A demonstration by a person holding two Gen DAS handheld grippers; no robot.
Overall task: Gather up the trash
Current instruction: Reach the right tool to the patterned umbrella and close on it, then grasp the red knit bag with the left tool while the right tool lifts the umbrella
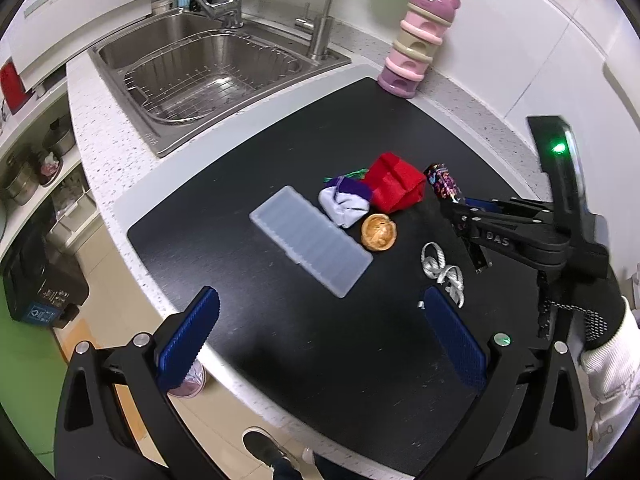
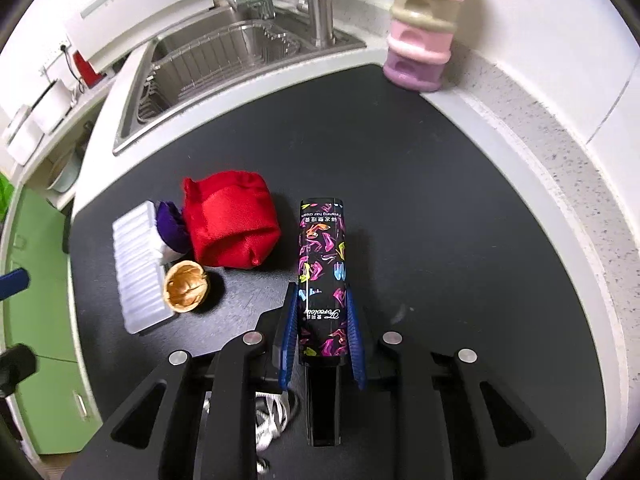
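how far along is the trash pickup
Early: nothing visibly binned yet. In hand: the right gripper is shut on the patterned box. The left gripper is open and empty. Left on the black mat: walnut shell, silver ribbon, red pouch, purple-white pouch.

Pouch (image 2: 230, 224) left of box (image 2: 322, 256); walnut shell (image 2: 186, 288) before pouch.

left gripper (image 1: 320, 336) gapes above black mat (image 1: 304, 360)

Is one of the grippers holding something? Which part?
Yes. The right gripper pinches the black patterned box by its long sides, near one end. The left gripper is open, holding nothing.
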